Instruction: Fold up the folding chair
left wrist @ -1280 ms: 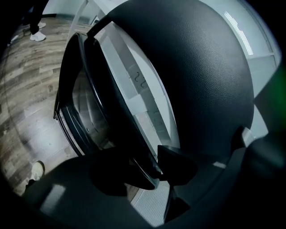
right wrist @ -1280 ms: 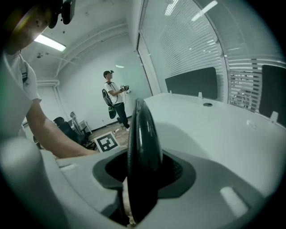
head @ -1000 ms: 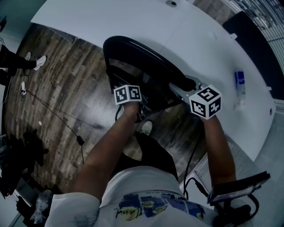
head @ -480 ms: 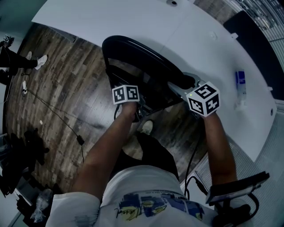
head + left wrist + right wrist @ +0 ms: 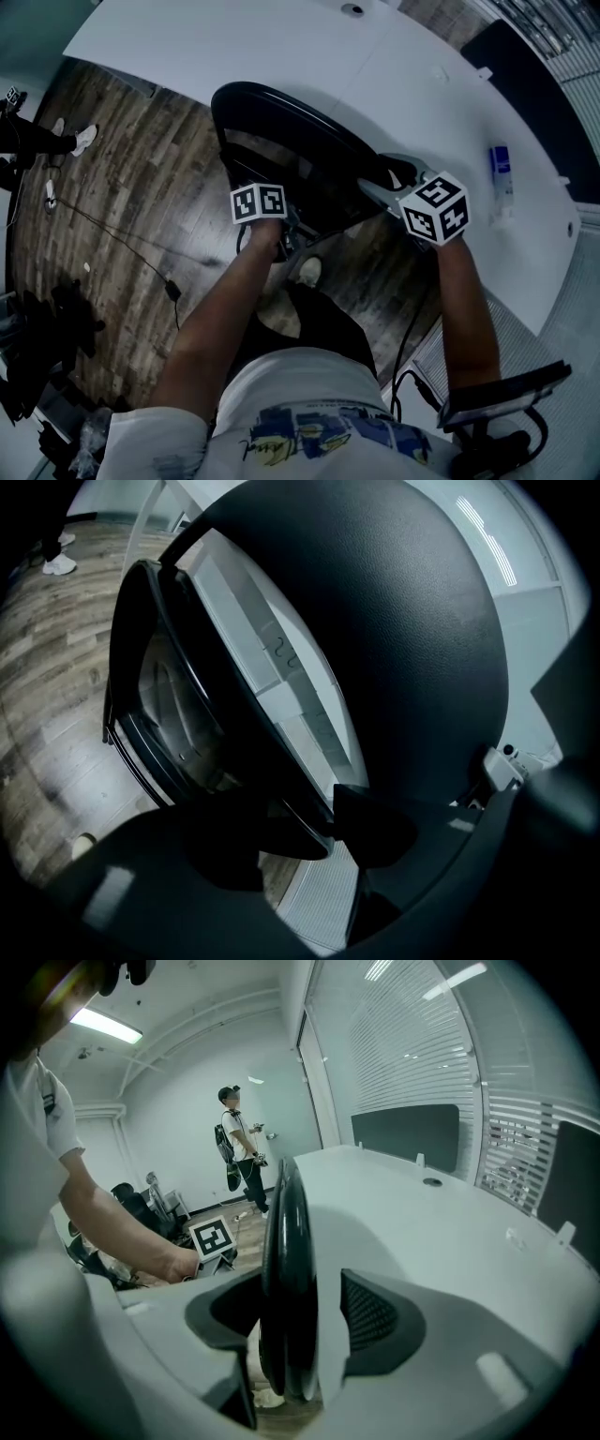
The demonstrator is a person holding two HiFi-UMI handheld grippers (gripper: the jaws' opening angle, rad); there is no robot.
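Just beside table (image 5: 281, 47), folding chair (image 5: 281, 108) rim clamped by left gripper (image 5: 333, 817), right gripper (image 5: 305, 1316) jaws freshly opened, loose astride.

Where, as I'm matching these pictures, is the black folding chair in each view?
Head view: black folding chair at upper centre, against the table.
Left gripper view: close up, filling the middle.
Right gripper view: a thin upright edge at centre.
Shared landmark: the white table.
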